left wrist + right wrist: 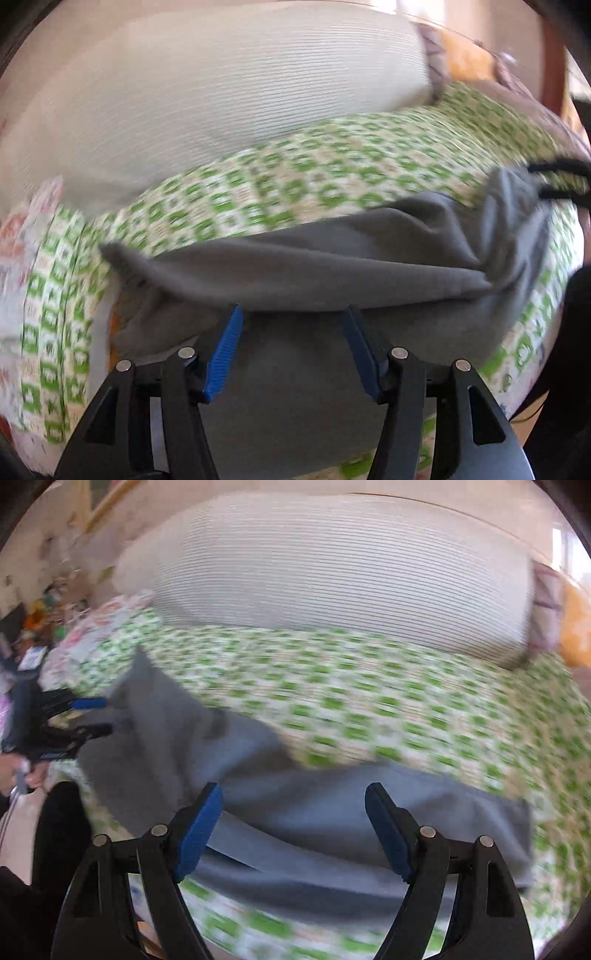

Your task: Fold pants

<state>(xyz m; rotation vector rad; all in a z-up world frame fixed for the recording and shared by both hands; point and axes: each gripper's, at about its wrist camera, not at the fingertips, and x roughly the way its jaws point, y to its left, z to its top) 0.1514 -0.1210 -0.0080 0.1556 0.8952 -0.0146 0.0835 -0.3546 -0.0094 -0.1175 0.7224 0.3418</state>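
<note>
1. My left gripper (293,314) has its jaws apart, the blue pads (225,354) clear of the cloth, nothing pinched between them.
2. My right gripper (293,794) is likewise spread wide, with nothing between its pads (199,830).
3. The pants (314,266) are grey and lie on the sheet (332,177), a green-and-white patterned one, just below and ahead of both grippers.
4. From the left wrist view the pants run across the frame, rumpled, with a bunched ridge rising toward the right side.
5. From the right wrist view a flap of the pants stands up at the left, near my left gripper, which shows there at the frame's edge; the rest lies flat.
6. A pale striped pillow (332,572) lies beyond the pants, well apart from them.
7. Both views are blurred, so fine folds cannot be read.
</note>
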